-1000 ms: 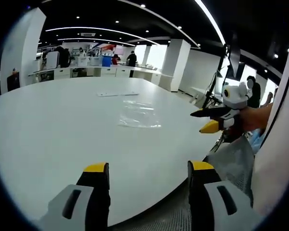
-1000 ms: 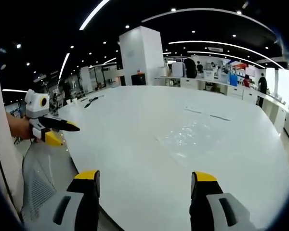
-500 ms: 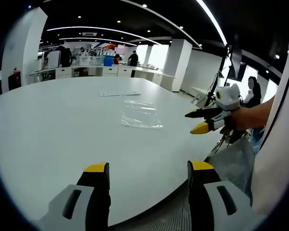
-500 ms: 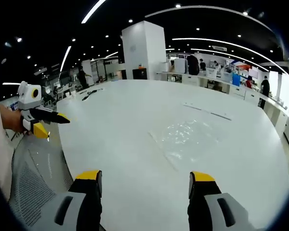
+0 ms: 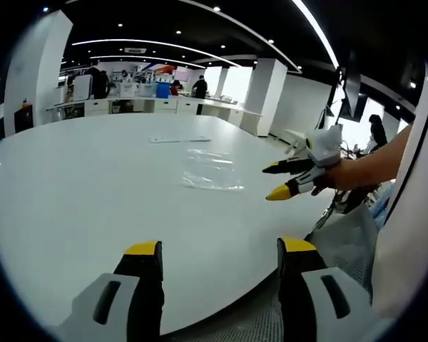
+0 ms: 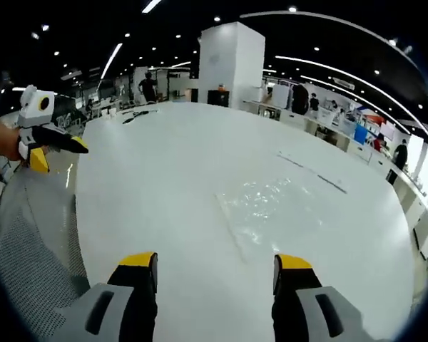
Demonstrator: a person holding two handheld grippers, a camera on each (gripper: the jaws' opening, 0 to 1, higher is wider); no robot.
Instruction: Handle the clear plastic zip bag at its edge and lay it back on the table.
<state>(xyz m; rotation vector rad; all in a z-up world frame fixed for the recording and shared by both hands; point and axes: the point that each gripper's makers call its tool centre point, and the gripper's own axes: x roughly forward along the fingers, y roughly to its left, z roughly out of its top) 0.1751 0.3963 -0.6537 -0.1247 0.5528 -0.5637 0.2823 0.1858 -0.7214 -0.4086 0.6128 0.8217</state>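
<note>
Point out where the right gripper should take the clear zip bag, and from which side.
Probably the near edge of the clear zip bag, approached low from the table's near side. The bag lies flat just ahead of the open right gripper, so only an edge can fit between the jaws.

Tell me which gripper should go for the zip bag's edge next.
Probably the right gripper: its open jaws point at the zip bag, whose near edge lies just ahead. The left gripper, also open, sits farther back near the table edge.

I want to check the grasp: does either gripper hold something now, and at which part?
Nothing is held. The clear zip bag lies flat on the table; the left gripper and right gripper are open, apart from it.
</note>
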